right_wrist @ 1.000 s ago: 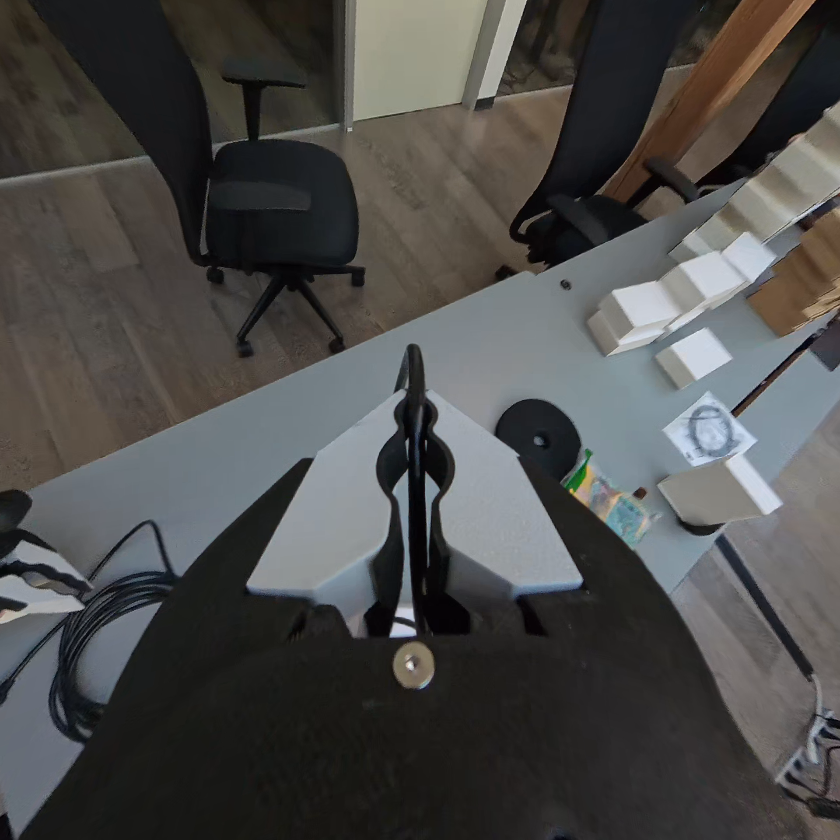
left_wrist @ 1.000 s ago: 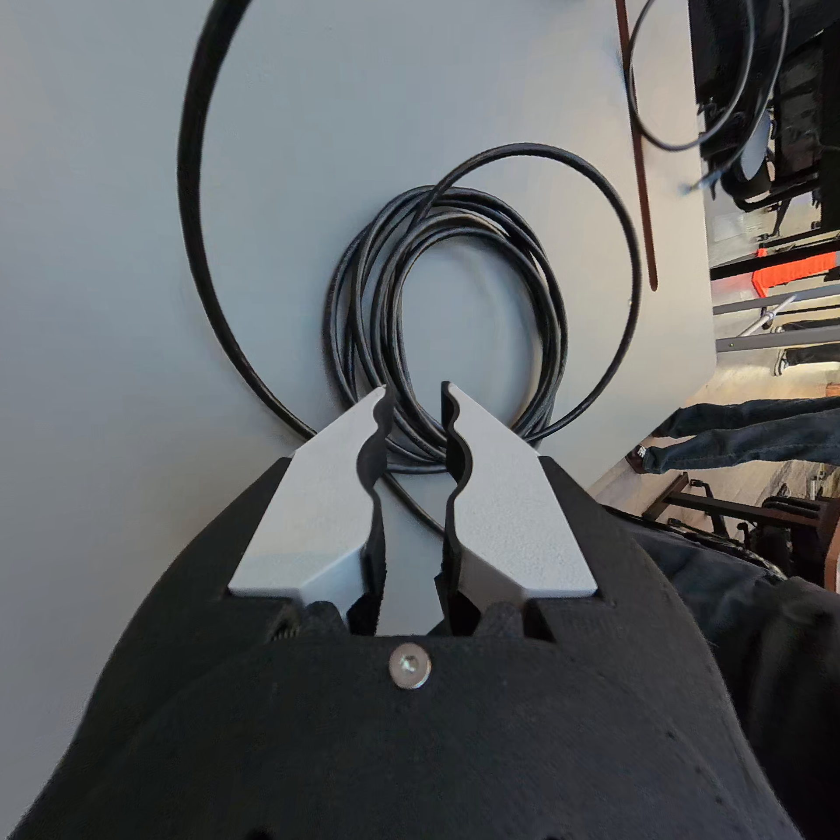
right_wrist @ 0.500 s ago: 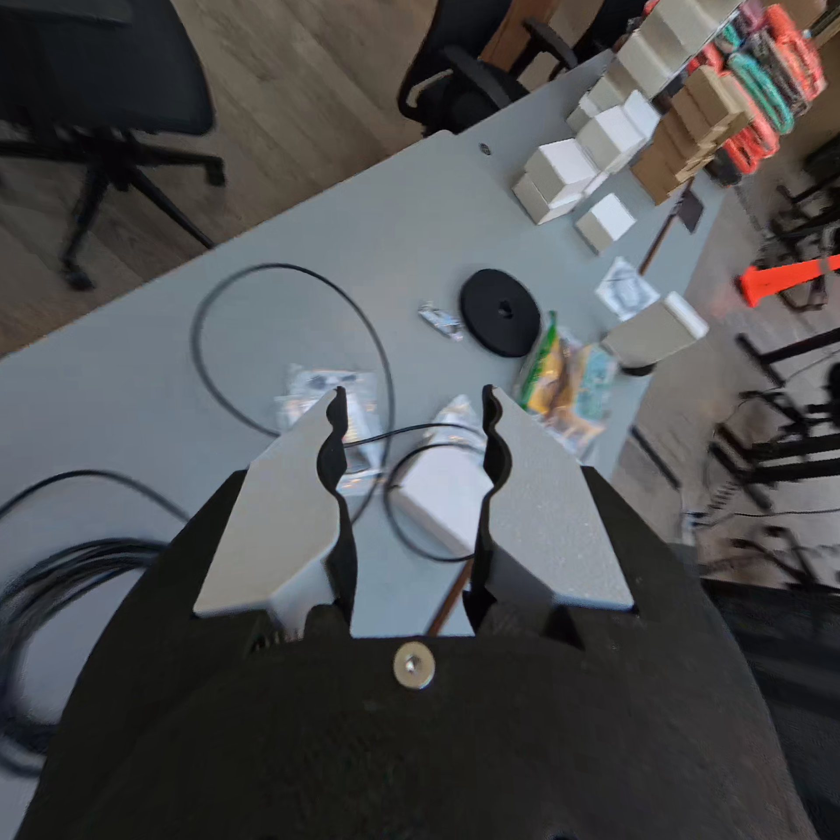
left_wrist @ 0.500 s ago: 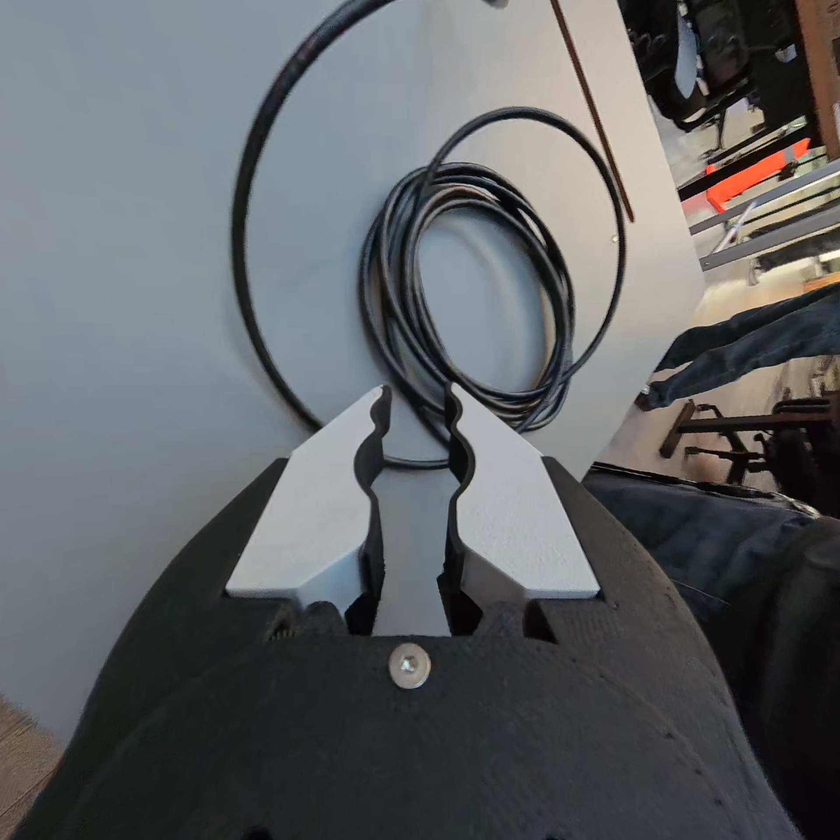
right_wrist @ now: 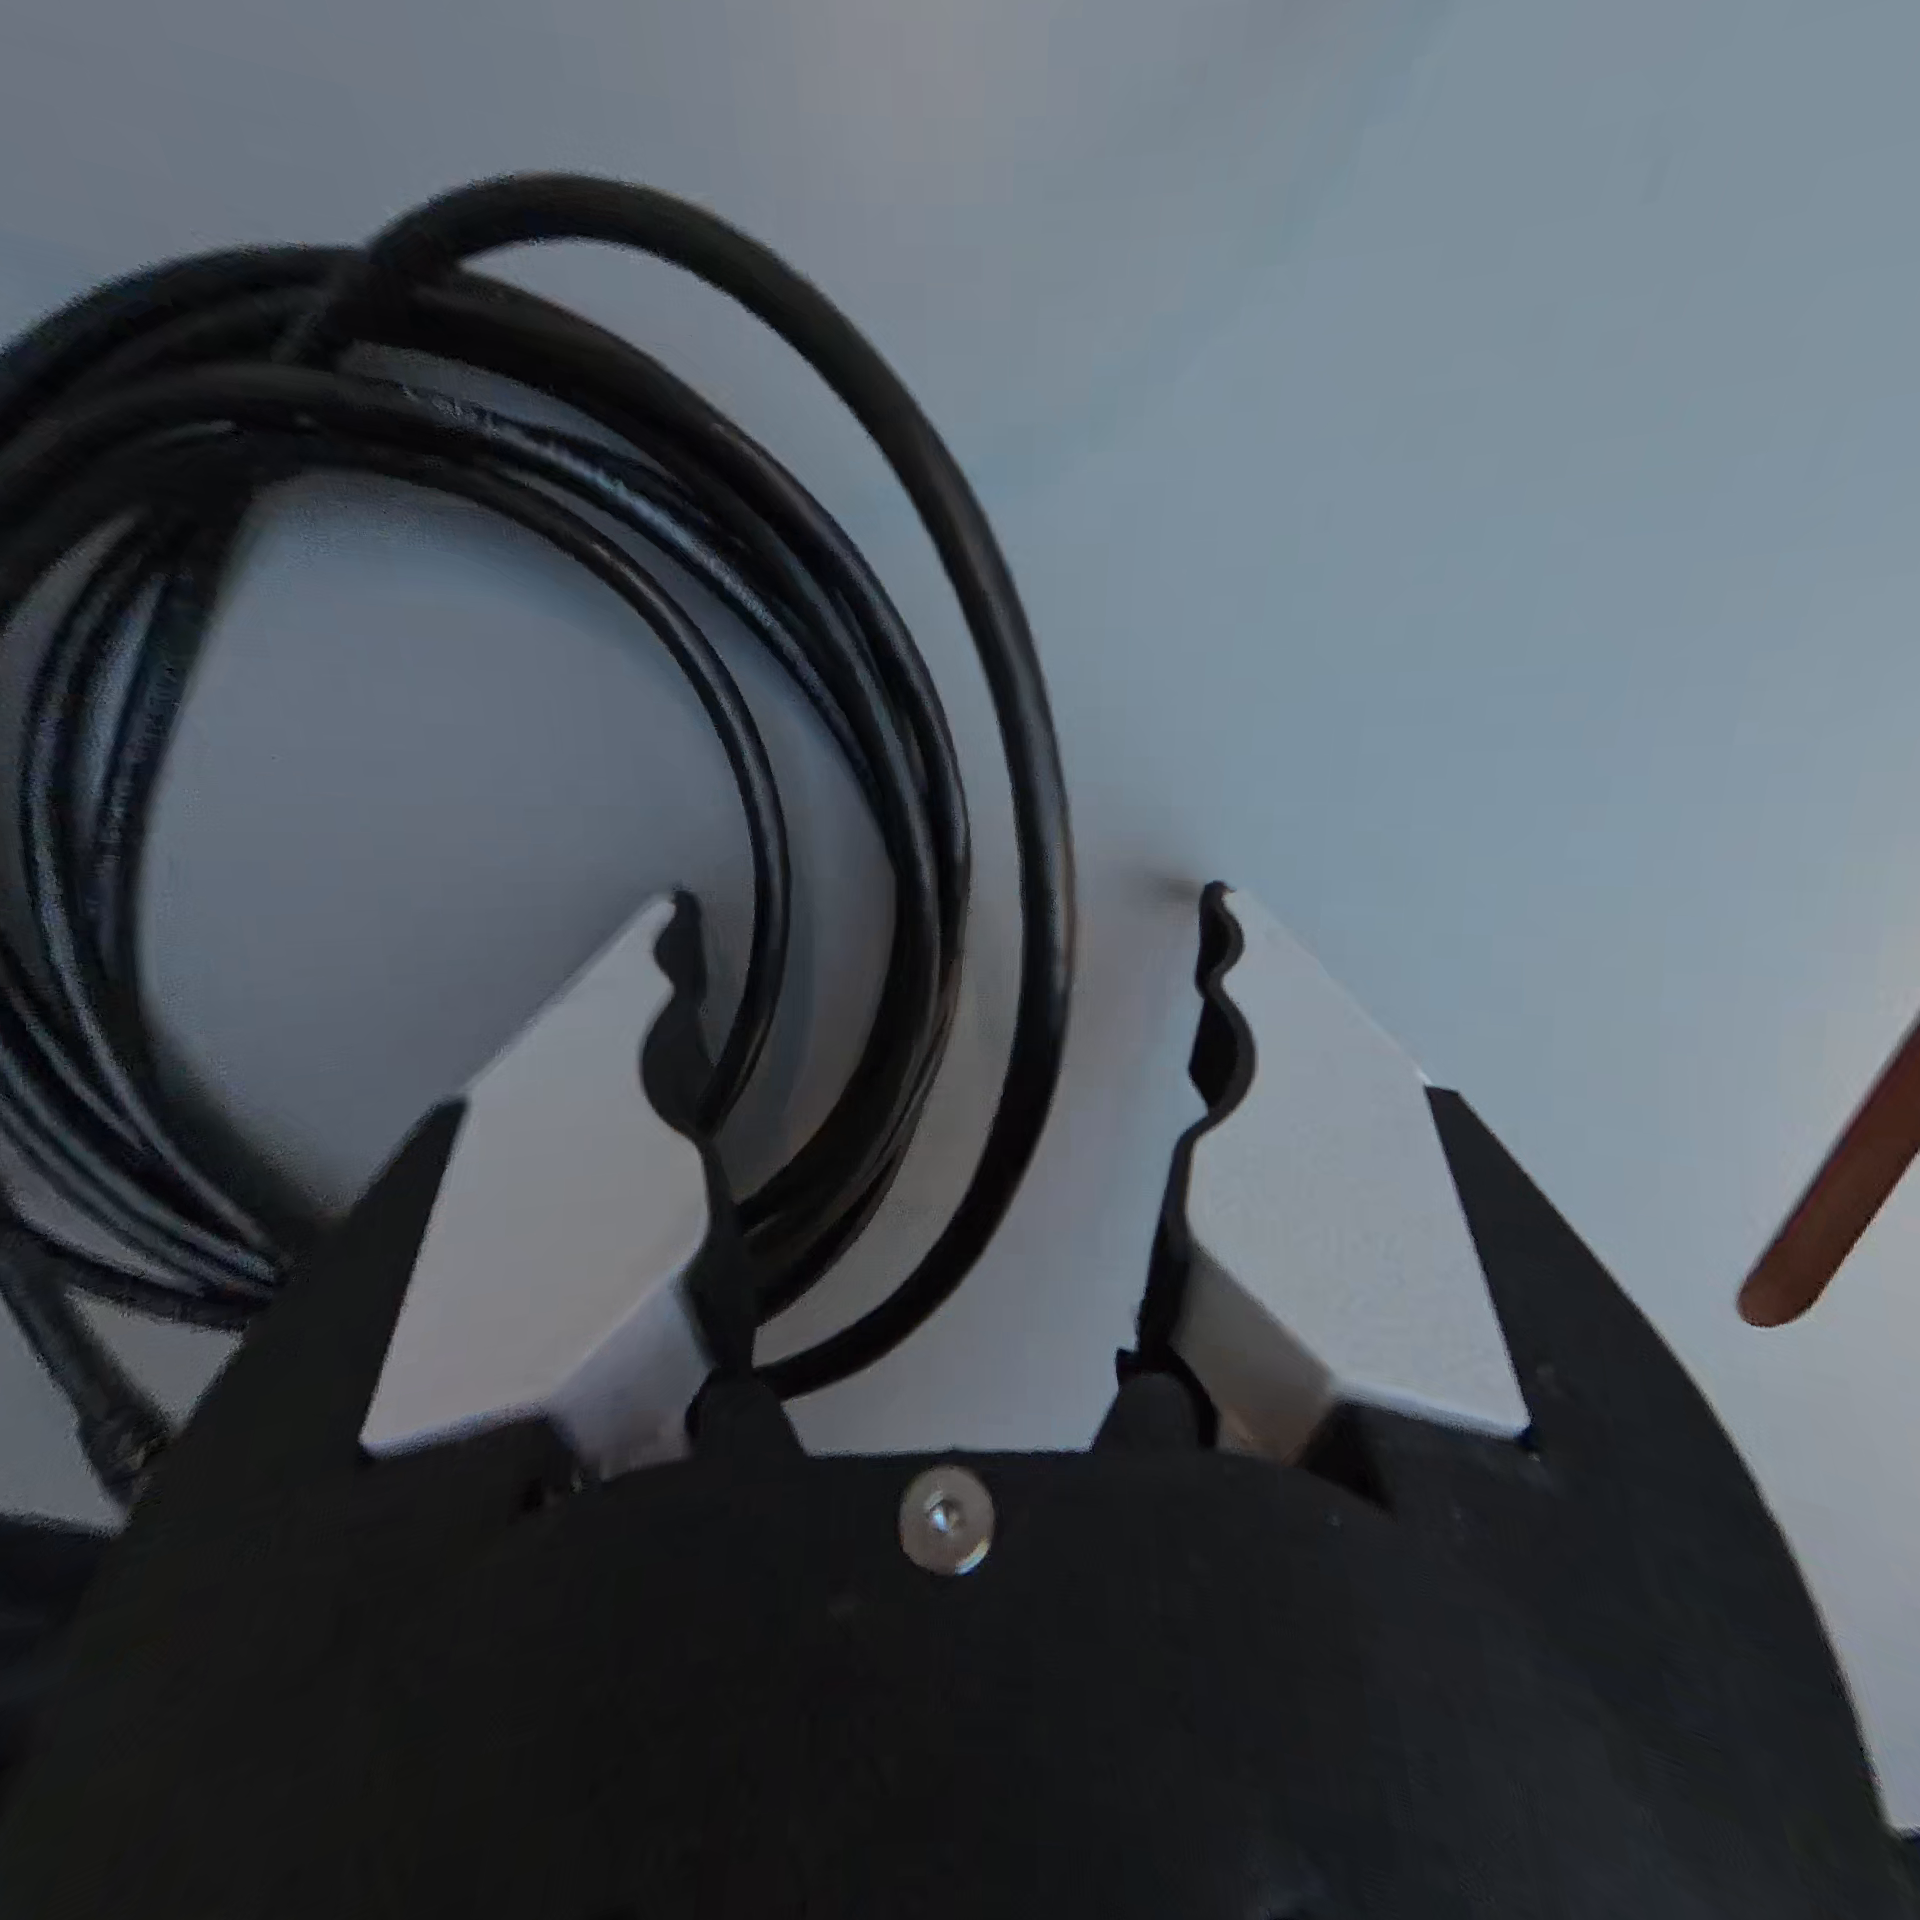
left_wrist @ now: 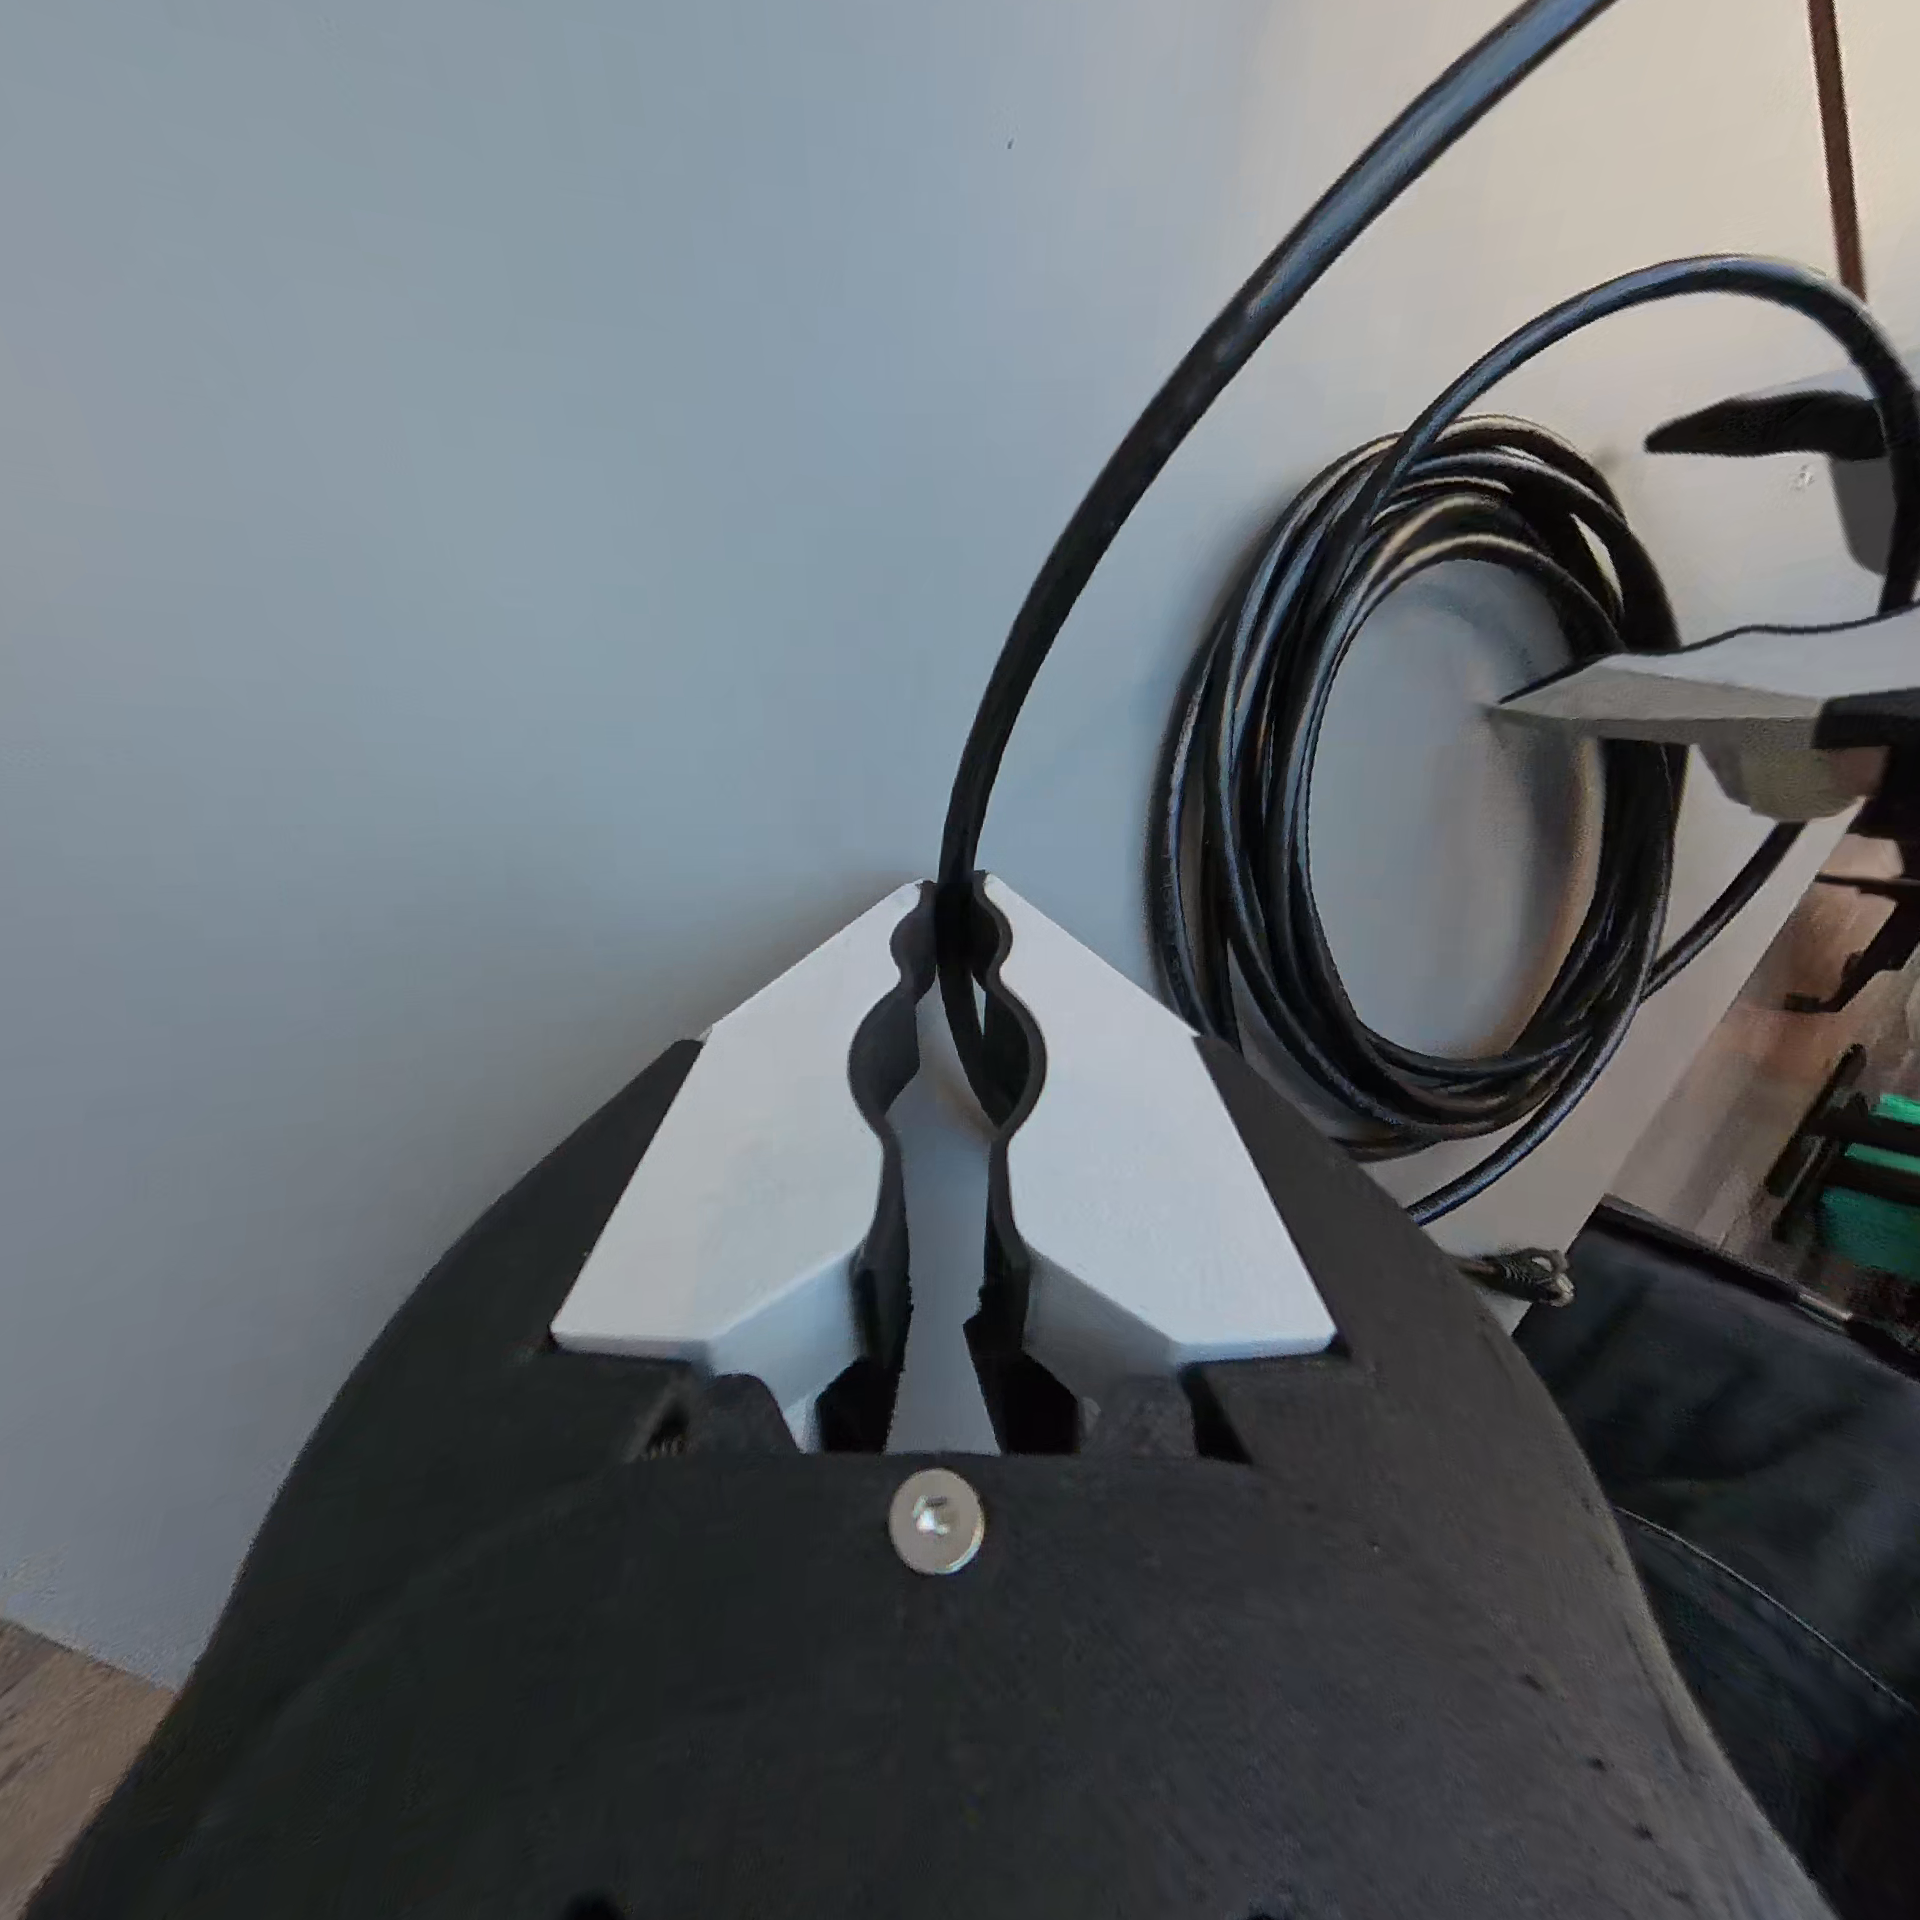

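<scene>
Grey table [left_wrist: 416, 520]: bare on the left of the left wrist view; bears all items listed below.

Left gripper [left_wrist: 951, 883]: fingers closed on a single strand of the black cable [left_wrist: 1039, 623], pinched at the very tips. From the pinch the strand rises clear of the table and arcs up and to the right, out of frame.

Coil [left_wrist: 1299, 831], same black cable: several turns lie gathered flat on the table, to the right of the left gripper. One wider loop stands outside the bundle, not yet drawn in with the rest.

Right gripper [right_wrist: 945, 904]: fingers spread wide, gripping nothing. It straddles the near right arc of the coil [right_wrist: 831, 727]; the left finger sits inside the ring, the right finger outside it. In the left wrist view one fingertip [left_wrist: 1558, 696] reaches in from the right over the middle of the coil. Whether the tips touch the table cannot be told.

Thin brown strip [right_wrist: 1839, 1195]: lies on the table at far right, apart from the cable.

Status, as judged: most of the cable is wound; a free length and the wide loop remain loose.
</scene>
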### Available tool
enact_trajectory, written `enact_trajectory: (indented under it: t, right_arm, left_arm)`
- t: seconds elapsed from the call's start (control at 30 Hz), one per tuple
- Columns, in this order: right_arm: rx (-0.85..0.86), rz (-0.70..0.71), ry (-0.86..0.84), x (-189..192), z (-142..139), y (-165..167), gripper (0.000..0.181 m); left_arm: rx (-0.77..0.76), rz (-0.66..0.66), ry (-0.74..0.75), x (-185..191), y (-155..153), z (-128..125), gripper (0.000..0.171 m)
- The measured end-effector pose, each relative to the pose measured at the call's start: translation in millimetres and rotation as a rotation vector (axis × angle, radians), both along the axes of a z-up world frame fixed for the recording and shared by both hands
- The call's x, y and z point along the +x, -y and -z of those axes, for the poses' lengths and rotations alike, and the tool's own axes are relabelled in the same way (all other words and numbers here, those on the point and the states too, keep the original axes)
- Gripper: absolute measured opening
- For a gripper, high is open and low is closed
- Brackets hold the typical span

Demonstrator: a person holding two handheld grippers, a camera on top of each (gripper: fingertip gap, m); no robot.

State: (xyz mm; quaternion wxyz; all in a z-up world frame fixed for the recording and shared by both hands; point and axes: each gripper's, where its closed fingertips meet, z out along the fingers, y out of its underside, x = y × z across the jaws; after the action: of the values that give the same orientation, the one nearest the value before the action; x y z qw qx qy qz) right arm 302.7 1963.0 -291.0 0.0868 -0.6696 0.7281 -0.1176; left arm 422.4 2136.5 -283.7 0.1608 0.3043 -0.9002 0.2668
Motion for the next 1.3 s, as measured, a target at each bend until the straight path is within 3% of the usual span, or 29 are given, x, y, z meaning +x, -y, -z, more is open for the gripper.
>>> enact_trajectory:
  t: [0.1, 0.13, 0.2, 0.33, 0.4, 0.47, 0.53, 0.6, 0.63, 0.67, 0.77, 0.87, 0.9, 0.93, 1.03, 1.07, 1.13, 1.17, 1.23, 1.3]
  right_arm:
    - [0.037, -0.050, 0.108, 11, -2, -12, 0.066]
    - [0.044, -0.108, 0.125, 13, -4, -18, 0.043]
    - [0.060, -0.194, 0.164, 13, -4, -25, 0.027]
    - [0.222, -0.264, 0.224, 13, -8, -48, 0.030]
    - [0.304, -0.334, 0.221, 12, -11, -63, 0.049]
    - [0.221, -0.355, 0.158, 5, -17, -42, 0.074]
    - [0.177, -0.397, 0.331, 17, -61, -27, 0.068]
    - [0.011, -0.540, 0.524, 37, -104, -3, 0.054]
    - [-0.079, -0.636, 0.560, 48, -110, 9, 0.055]
    - [-0.110, -0.720, 0.510, 56, -100, 20, 0.061]
    - [0.156, -0.843, 0.310, 57, -75, 17, 0.067]
    - [0.031, -0.929, 0.277, 69, -67, 41, 0.064]
    - [0.016, -0.964, 0.188, 61, -55, 51, 0.054]
    - [0.032, -0.998, 0.083, 47, -44, 59, 0.018]
    - [0.103, -0.965, -0.006, 19, -43, 60, 0.010]
    - [0.105, -0.959, -0.008, 11, -48, 57, 0.009]
    - [0.076, -0.942, -0.008, -1, -57, 55, 0.007]
    - [0.064, -0.921, -0.008, -5, -61, 55, 0.007]
    - [0.094, -0.870, -0.043, -12, -64, 52, 0.007]
    - [0.165, -0.805, -0.109, -23, -67, 44, 0.007]
  left_arm:
    - [0.002, 0.092, 0.071, 7, 21, -8, 0.002]
    - [-0.001, 0.140, 0.112, 9, 28, -12, 0.002]
    - [-0.014, 0.253, 0.161, 8, 45, -19, 0.003]
    - [-0.007, 0.391, 0.079, -11, 73, -20, 0.003]
    - [0.020, 0.445, 0.116, -15, 82, -17, 0.003]
    - [0.067, 0.506, 0.163, -17, 86, -13, 0.003]
    - [0.090, 0.565, 0.188, -21, 89, -13, 0.003]
    - [0.102, 0.609, 0.198, -27, 89, -13, 0.003]
    - [0.106, 0.630, 0.206, -30, 88, -13, 0.003]
    - [0.108, 0.640, 0.222, -31, 87, -13, 0.003]
    - [0.114, 0.633, 0.238, -34, 85, -14, 0.003]
    - [0.095, 0.649, 0.265, -38, 89, -18, 0.002]
    - [0.095, 0.668, 0.277, -40, 89, -18, 0.003]
    - [0.102, 0.685, 0.286, -41, 89, -18, 0.003]
    - [0.088, 0.685, 0.261, -50, 93, -20, 0.002]
    - [0.093, 0.661, 0.229, -53, 94, -19, 0.008]
    - [0.142, 0.594, 0.103, -68, 89, -12, 0.053]
    - [0.167, 0.561, 0.077, -74, 86, -7, 0.066]
    - [0.150, 0.487, 0.174, -72, 91, -4, 0.076]
    - [0.243, 0.453, 0.310, -64, 87, 2, 0.062]
